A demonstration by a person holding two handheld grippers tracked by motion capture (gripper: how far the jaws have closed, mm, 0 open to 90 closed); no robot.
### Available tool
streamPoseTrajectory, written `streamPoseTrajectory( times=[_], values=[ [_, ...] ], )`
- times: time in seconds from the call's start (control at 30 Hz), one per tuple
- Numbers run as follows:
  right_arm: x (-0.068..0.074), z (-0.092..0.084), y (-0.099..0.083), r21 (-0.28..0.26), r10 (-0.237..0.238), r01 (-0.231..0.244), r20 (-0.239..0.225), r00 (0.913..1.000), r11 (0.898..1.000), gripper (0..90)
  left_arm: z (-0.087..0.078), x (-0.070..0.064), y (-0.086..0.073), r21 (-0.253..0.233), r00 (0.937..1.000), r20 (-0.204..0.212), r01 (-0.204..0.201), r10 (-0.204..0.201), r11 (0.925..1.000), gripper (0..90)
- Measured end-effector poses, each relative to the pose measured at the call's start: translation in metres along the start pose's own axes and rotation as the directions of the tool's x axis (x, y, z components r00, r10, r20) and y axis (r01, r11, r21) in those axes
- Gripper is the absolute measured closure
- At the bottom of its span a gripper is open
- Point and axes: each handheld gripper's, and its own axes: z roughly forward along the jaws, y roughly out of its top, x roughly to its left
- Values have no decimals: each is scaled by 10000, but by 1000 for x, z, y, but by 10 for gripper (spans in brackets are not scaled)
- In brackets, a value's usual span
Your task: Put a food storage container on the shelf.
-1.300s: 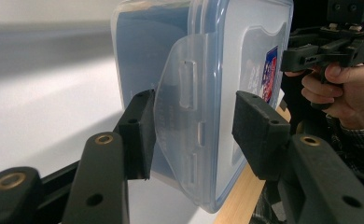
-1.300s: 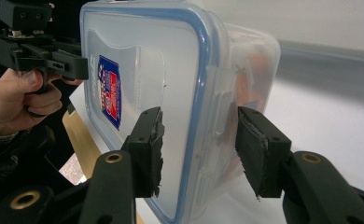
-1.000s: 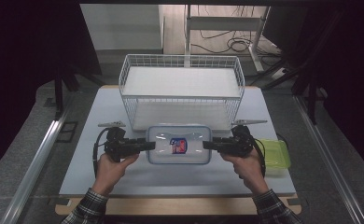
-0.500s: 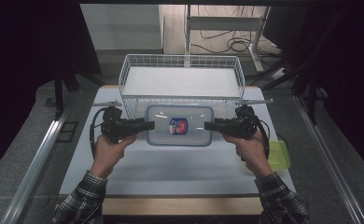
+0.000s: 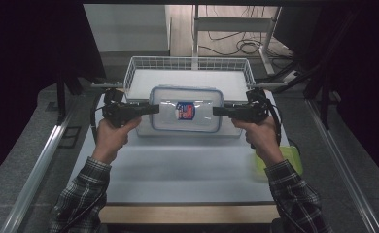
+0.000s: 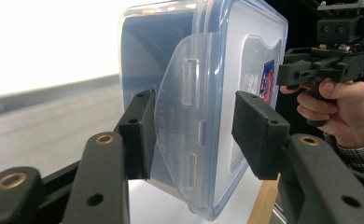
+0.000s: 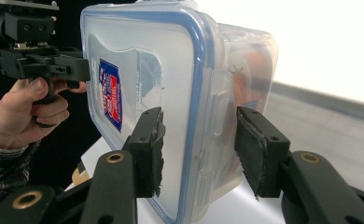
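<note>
High view shows a clear plastic container (image 5: 186, 109) with a blue-rimmed lid, held up between the two tools in front of the white wire basket (image 5: 139, 64) at the far side of the tabletop (image 5: 178, 170). Its long axis runs left to right, from one hand to the other, so each tool meets one short end: the left tool (image 5: 153, 108) at the container's left end, the right tool (image 5: 217, 111) at its right end. Neither hand is nearer; the grip looks even on both sides. The basket lies just beyond the container, away from the person, and I judge that any coming move turns on that forward gap.

Left gripper view has the left tool (image 6: 194, 128) with its jaws narrowed around the container (image 6: 227, 70), one pad against the base side and the other close on the lid side, straddling the clear latch flap (image 6: 182, 140). Right gripper view has the right tool (image 7: 201, 149) closed the same way on the opposite end of the container (image 7: 171, 70).

The lid is translucent with a blue seal line and a red-and-blue label (image 5: 185, 110) at its middle. Something orange shows dimly through the wall in the right gripper view; what it is I cannot tell. A yellow-green object (image 5: 289, 160) lies on the tabletop near the person's right forearm.
</note>
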Motion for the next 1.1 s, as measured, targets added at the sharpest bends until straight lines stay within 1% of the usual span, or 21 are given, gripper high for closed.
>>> streamPoseTrajectory(
  times=[0.07, 0.1, 0.2, 0.23, 0.27, 0.37, 0.47, 0.57, 0.6, 0.7, 0.77, 0.97, 1.03, 1.1],
  values=[
    [-1, 0, 8, -78, 3, -2, 26, 10000, 10000, 535, 1, 1, 9, -63, 10000, 5, 26, -26, 10000, 511],
    [-2, 0, 11, -114, 20, -19, 40, 10000, 9999, 535, 1, 1, 9, -63, 10000, 5, 26, -26, 10000, 511],
    [-3, 0, 16, -131, 82, -82, 22, 10000, 9999, 535, 2, 3, 18, -85, 10000, -36, 23, -23, 10000, 510],
    [-6, 1, 21, -137, 114, -114, 26, 9999, 9998, 535, 3, 5, 23, -82, 10000, -45, 58, -58, 9999, 510],
    [-6, 1, 21, -137, 114, -114, 26, 9999, 9998, 535, 3, 5, 23, -82, 10000, -45, 58, -58, 9999, 510],
    [-10, 2, 27, -152, 154, -154, 32, 9999, 9998, 534, 6, 6, 29, -84, 9999, -73, 139, -140, 9999, 510],
    [-14, 3, 33, -195, 282, -281, 36, 9996, 9994, 533, 10, 8, 36, -97, 9997, -95, 221, -222, 9997, 509],
    [-18, 2, 43, -191, 339, -337, 125, 9993, 9993, 531, 14, 10, 43, -104, 9995, -108, 286, -287, 9995, 508],
    [-18, 2, 43, -191, 339, -337, 125, 9993, 9993, 531, 14, 10, 43, -104, 9995, -108, 286, -287, 9995, 506],
    [-19, 3, 50, -114, 304, -301, 221, 9993, 9995, 531, 16, 12, 49, -55, 9994, -192, 280, -281, 9996, 502],
    [-20, 4, 57, -167, 307, -302, 300, 9991, 9994, 530, 17, 13, 52, -125, 9993, -220, 289, -291, 9995, 497],
    [-22, 9, 65, -123, 313, -308, 425, 9986, 9995, 527, 19, 21, 58, -199, 9987, -189, 468, -472, 9987, 496],
    [-24, 11, 69, -165, 390, -384, 380, 9985, 9991, 526, 19, 23, 60, -236, 9988, -176, 463, -467, 9986, 496],
    [-24, 12, 71, -166, 363, -356, 441, 9984, 9992, 525, 19, 24, 62, -211, 9989, -211, 422, -427, 9989, 496]
  ],
)
